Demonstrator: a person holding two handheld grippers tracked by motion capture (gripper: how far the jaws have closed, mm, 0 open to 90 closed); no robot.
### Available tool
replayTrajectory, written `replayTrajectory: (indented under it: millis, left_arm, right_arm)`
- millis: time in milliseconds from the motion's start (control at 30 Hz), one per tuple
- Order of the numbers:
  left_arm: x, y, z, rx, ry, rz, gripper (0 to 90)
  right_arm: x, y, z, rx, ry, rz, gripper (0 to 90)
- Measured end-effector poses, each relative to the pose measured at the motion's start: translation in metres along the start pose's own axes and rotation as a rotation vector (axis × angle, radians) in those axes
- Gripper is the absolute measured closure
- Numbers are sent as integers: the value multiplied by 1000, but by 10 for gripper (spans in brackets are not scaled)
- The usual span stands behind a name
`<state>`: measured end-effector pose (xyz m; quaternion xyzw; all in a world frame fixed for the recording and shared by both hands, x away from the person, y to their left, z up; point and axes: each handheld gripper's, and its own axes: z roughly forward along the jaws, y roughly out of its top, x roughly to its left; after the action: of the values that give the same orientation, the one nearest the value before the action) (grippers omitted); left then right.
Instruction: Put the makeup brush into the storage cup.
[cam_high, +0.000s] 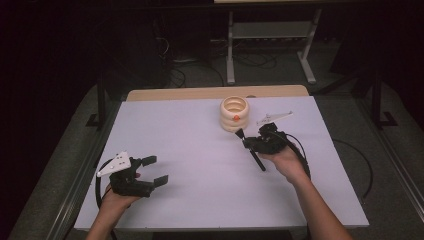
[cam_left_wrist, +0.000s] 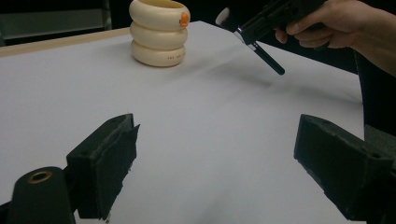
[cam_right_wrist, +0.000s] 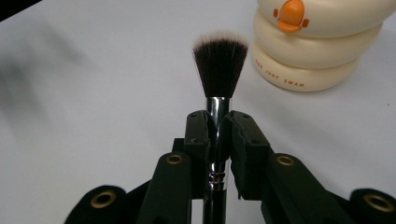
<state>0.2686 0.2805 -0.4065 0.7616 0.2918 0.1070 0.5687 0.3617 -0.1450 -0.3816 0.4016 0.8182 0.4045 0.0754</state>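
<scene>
A cream ringed holder (cam_high: 234, 113) with an orange duck bill stands upright at the back middle of the white table (cam_high: 200, 165); its three stacked rings (cam_left_wrist: 159, 31) and the bill (cam_right_wrist: 291, 14) show up close. My right gripper (cam_high: 248, 142) is shut on a makeup brush (cam_high: 252, 150) just in front of the holder. The jaws clamp the silver ferrule (cam_right_wrist: 217, 112), and the dark bristles (cam_right_wrist: 220, 63) point toward the holder without touching it. The black handle (cam_left_wrist: 266, 57) slants down toward the table. My left gripper (cam_high: 156, 171) hovers open at the front left, pads (cam_left_wrist: 109, 163) wide apart with nothing between them.
A wooden strip (cam_high: 215, 92) borders the table's far edge. Behind it stands a metal frame (cam_high: 270, 45) on a dark floor with cables. Bare white surface lies between the two grippers.
</scene>
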Motion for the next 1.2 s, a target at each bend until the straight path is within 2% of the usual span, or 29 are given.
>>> replayTrajectory:
  millis: [267,800,833,1200]
  left_arm:
    - [0,0,1,4,-4,2,126]
    - [-1,0,1,-1,-6,2,127]
    - [-1,0,1,1,-6,1,127]
    - [0,0,1,5,-4,2,127]
  right_arm:
    - [-2,1,-6,-60,-5,-19,766]
    - [-3,2,-17,-155,-36,-12,766]
    - [-4,2,-18,-168,-42,-29,766]
    - [-7,2,-27,-234,-61,-20,766]
